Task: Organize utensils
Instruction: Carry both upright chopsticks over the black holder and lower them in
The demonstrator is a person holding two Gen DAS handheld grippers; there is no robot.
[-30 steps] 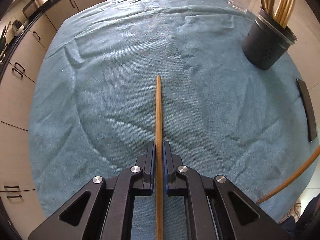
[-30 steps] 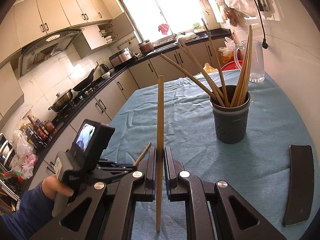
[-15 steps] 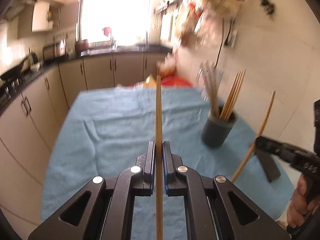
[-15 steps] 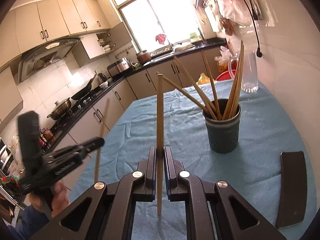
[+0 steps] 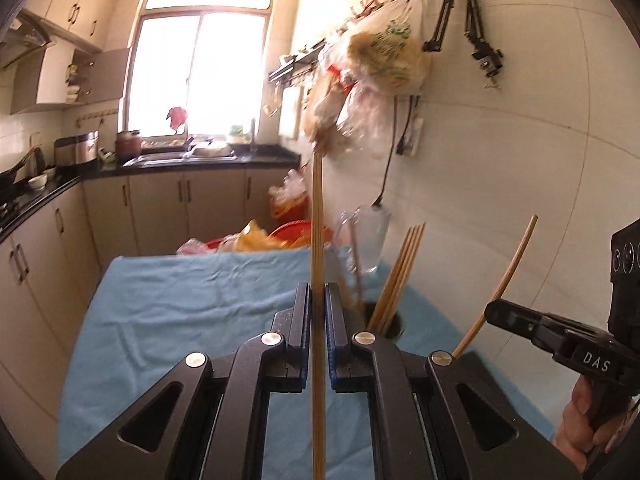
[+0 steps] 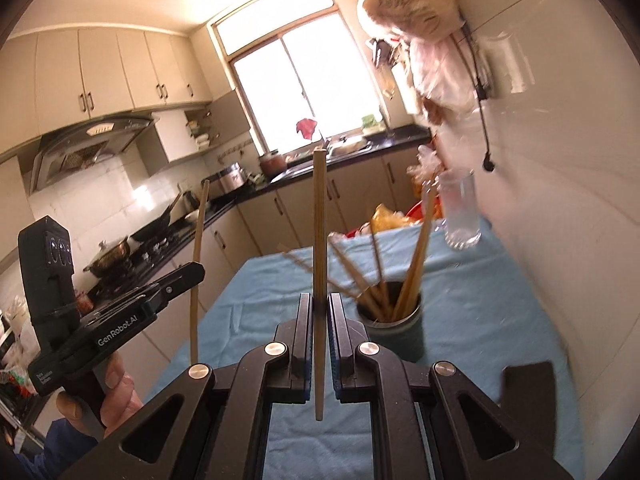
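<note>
My left gripper [image 5: 318,292] is shut on a wooden chopstick [image 5: 317,220] that stands upright between its pads, lifted above the blue cloth [image 5: 180,312]. My right gripper [image 6: 319,304] is shut on a second chopstick [image 6: 319,220], also upright. The dark holder [image 6: 398,336] with several chopsticks stands just ahead and right of the right gripper. From the left wrist, the holder [image 5: 388,324] peeks out behind the right finger. Each gripper shows in the other's view: the right gripper [image 5: 496,312] with its chopstick [image 5: 506,276], the left gripper [image 6: 192,276] with its chopstick [image 6: 197,264].
A glass jug [image 6: 460,216] stands at the cloth's far right by the tiled wall. A black flat piece [image 6: 528,388] lies near right on the cloth. Bags and a red bowl [image 5: 296,232] crowd the far table edge. Kitchen cabinets [image 5: 48,264] run along the left.
Both grippers rose with their chopsticks. The left one swung from facing down at the cloth to facing the window. The holder now sits closer to both.
</note>
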